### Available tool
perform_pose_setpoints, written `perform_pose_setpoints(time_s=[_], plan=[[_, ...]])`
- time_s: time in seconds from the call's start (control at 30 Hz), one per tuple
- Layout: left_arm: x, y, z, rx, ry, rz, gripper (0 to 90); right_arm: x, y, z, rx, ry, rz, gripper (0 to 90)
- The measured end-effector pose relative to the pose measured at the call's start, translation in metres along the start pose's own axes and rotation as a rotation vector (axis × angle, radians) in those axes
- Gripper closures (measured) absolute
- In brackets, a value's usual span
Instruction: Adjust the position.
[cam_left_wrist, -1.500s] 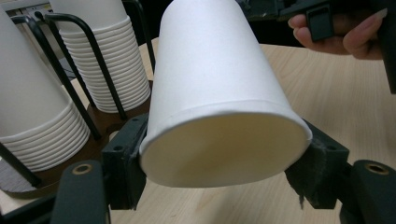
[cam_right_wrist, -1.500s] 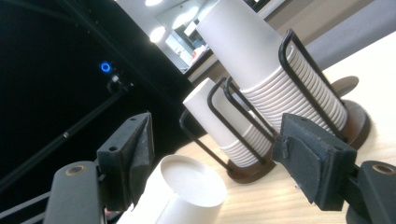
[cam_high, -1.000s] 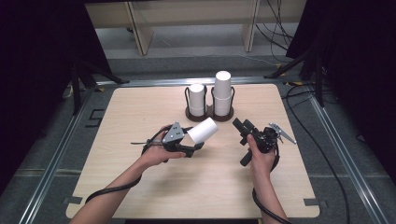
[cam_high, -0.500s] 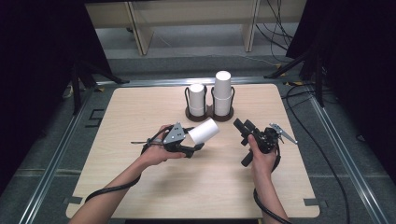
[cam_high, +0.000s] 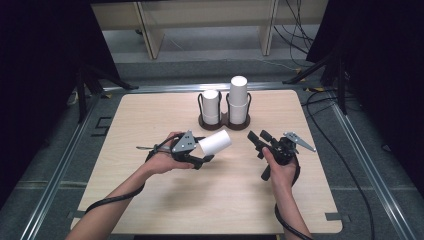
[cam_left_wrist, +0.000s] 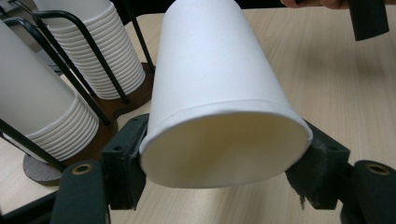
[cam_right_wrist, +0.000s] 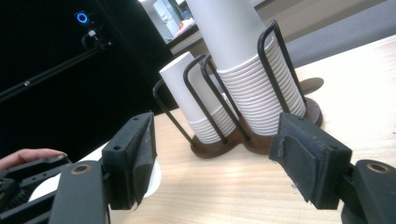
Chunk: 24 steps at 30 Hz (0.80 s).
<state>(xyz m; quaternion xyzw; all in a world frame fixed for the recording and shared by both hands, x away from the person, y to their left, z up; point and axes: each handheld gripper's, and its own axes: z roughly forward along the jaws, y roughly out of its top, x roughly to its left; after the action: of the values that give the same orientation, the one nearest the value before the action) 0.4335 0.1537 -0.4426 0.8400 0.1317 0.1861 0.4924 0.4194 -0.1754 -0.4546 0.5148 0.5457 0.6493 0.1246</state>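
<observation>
High view: left tool (cam_high: 202, 152) grips cup (cam_high: 216, 142) mid-table (cam_high: 150, 115).

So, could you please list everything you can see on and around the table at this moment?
Loose paper cup: one, white, held on its side near its rim in the left gripper, above the table.
Taller cup stack: one, white, in the right bay of the holder.
Shorter cup stack: one, white, in the left bay.
Cup holder: one, dark brown base with black wire loops, at the far middle of the table.
Table: one, light wood.
Shelving: pale wood, behind the table.
Left gripper: black, shut on the loose paper cup; its jaws have just been closing.
Right gripper: black, open, nothing between its jaws, which have just been closing, pointing toward the holder.
</observation>
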Motion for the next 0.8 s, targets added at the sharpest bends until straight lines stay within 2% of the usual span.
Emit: perform_pose_setpoints(time_s=[0.03,0.07,0.17,0.23,0.27,0.4,0.47,0.5,0.6,0.7,0.8], plan=[[0.001,0.0,-0.001,0.009,-0.012,0.0,29.5,0.001,0.0,0.0,0.003,-0.004,0.006,30.0],[0.001,0.0,-0.002,0.013,-0.009,0.007,29.5,-0.001,0.0,-0.001,-0.004,-0.008,-0.021,29.9],[0.003,0.001,-0.004,0.028,-0.021,0.013,29.5,-0.002,0.001,-0.002,0.001,-0.011,-0.028,29.9],[0.004,0.001,-0.005,0.038,-0.018,0.029,29.5,-0.002,0.001,-0.003,0.01,-0.015,-0.039,29.9],[0.005,0.002,-0.006,0.049,-0.026,0.035,29.5,-0.005,0.001,-0.003,0.02,-0.012,-0.07,30.2],[0.006,0.003,-0.007,0.065,-0.039,0.041,29.5,-0.007,0.001,-0.005,0.053,-0.014,-0.079,30.3],[0.006,0.004,-0.008,0.076,-0.042,0.048,29.5,-0.009,0.001,-0.006,0.068,-0.017,-0.099,30.3],[0.007,0.004,-0.008,0.08,-0.041,0.053,29.5,-0.011,0.001,-0.008,0.077,-0.023,-0.131,30.3],[0.009,0.005,-0.01,0.103,-0.054,0.065,29.5,-0.013,0.001,-0.01,0.094,-0.03,-0.159,30.3],[0.008,0.005,-0.01,0.103,-0.055,0.064,29.5,-0.013,0.0,-0.011,0.106,-0.024,-0.16,30.3],[0.008,0.006,-0.011,0.115,-0.061,0.073,29.4,-0.014,0.0,-0.011,0.131,-0.031,-0.213,30.1]])
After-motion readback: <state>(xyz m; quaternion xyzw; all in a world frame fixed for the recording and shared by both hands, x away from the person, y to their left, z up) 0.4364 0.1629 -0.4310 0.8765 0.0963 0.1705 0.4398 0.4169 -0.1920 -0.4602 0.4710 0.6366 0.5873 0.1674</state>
